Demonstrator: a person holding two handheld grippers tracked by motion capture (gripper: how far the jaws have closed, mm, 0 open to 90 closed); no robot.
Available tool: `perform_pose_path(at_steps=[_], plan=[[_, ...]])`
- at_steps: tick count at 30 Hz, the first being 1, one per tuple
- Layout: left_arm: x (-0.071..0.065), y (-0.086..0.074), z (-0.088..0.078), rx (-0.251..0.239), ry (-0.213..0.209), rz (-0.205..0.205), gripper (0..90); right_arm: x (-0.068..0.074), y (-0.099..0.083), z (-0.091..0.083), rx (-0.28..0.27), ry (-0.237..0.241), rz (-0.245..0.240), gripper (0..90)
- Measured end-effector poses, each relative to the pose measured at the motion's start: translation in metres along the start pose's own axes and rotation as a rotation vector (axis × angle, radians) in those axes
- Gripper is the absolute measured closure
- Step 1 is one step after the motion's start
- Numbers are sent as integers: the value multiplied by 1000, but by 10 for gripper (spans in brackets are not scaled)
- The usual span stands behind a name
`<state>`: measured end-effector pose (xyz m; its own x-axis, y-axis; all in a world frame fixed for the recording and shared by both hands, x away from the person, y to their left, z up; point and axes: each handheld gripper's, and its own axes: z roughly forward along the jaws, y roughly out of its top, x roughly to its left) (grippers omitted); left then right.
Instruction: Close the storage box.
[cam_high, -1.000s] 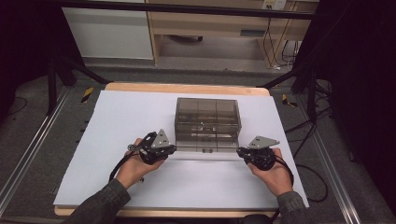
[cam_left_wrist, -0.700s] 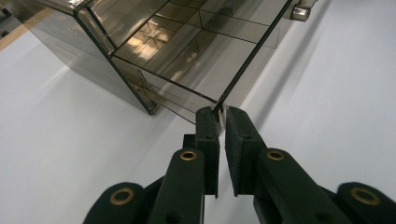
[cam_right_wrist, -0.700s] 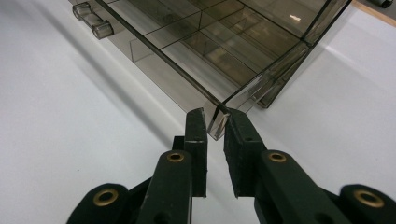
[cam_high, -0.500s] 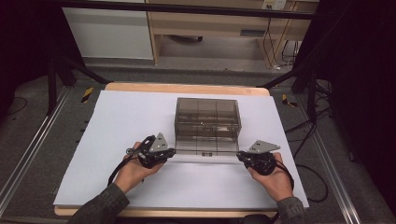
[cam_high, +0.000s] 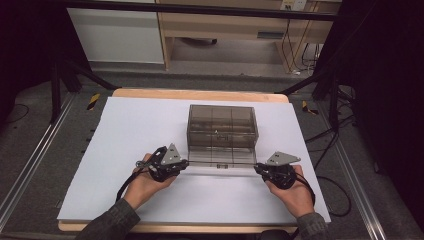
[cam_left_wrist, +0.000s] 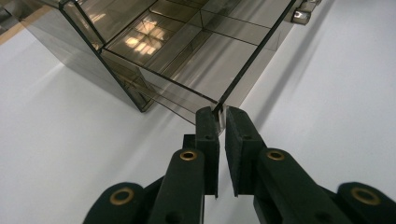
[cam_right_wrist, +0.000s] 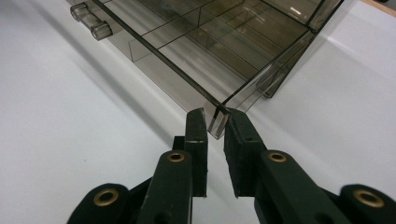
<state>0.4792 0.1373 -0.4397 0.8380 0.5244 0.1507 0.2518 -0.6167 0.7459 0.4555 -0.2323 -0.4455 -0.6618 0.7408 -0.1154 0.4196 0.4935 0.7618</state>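
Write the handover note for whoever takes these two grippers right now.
Left gripper: shut on the left front corner of the pulled-out drawer.
Right gripper: shut on its right front corner.
The smoked acrylic drawer box stands mid-table on the white sheet.
Done: both corners gripped, drawer partly out.
Left: probably move the drawer evenly, keeping both sides level.

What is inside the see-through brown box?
The box looks empty: only thin dividers splitting it into compartments. Both hand-held grippers pinch its pulled-out drawer's front corners. Reflections hide the back compartments.

Smoked acrylic box (cam_high: 222, 131) on white-topped table (cam_high: 125, 130)
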Motion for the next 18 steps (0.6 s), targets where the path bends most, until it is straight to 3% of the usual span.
perform_pose_path(at_steps=[18], plan=[[-2, -7, 7, -4, 0, -3, 838, 1, -5, 6, 13, -11, 2, 796]])
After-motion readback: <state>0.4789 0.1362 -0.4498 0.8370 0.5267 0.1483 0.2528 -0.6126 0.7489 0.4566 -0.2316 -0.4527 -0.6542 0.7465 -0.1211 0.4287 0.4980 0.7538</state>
